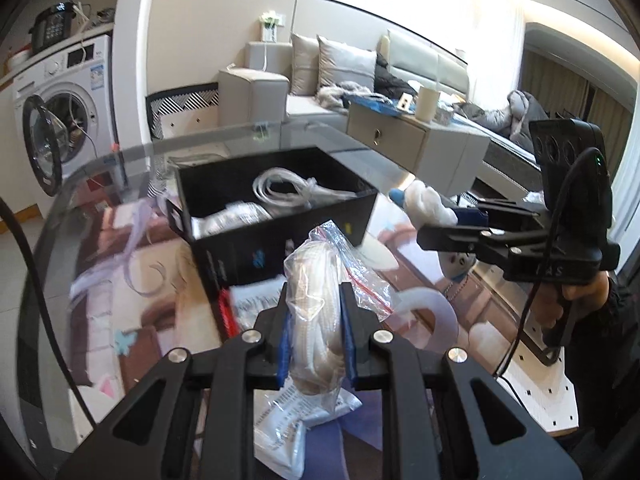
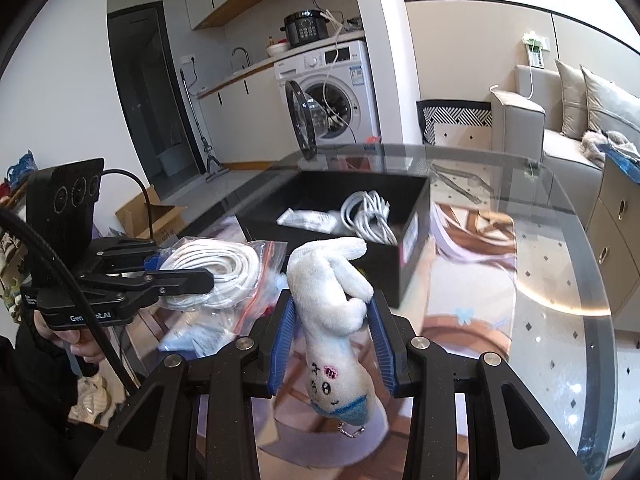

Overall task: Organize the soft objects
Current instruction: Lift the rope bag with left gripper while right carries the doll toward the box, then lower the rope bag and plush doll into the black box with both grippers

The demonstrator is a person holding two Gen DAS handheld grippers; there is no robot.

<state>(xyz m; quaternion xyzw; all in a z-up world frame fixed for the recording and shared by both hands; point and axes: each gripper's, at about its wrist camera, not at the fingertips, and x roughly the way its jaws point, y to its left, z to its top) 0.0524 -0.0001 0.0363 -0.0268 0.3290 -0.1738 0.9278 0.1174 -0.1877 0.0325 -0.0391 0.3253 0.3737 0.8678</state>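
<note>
Nearest the left wrist camera, the left gripper (image 1: 314,336) has its jaws, black with ribbed blue pads, pinching a clear zip bag (image 1: 320,304) with a red seal strip; inside is a coil of off-white cable. The bag is crinkled and glossy, held upright above a flat white printed packet (image 1: 296,424) whose text is too blurred to read. In the right wrist view the right gripper (image 2: 334,340) has its jaws pressed against a white plush rabbit (image 2: 336,304), fuzzy and limp, held head down with its ears pointing at the camera; its face is stitched in black with a pink patch, a pale blue band crosses the head, and a small metal bead chain hangs from it. The left gripper's side, seen from here, bears white lettering reading partly "Gen" and "ot.AI". Both things hang over the round glass worktop (image 2: 560,272), smooth and reflective, with a patterned rug showing through it. Just beyond them sits an open black rectangular box (image 2: 400,260), matte, with a white label on one end that cannot be read; inside lie a bundled white cable (image 2: 370,216) and a white wrapped packet (image 2: 308,220). Farther off stand a white front-loading washing machine (image 2: 336,92) with its door swung open and a grey upholstered sofa (image 1: 304,80) with cushions.
</note>
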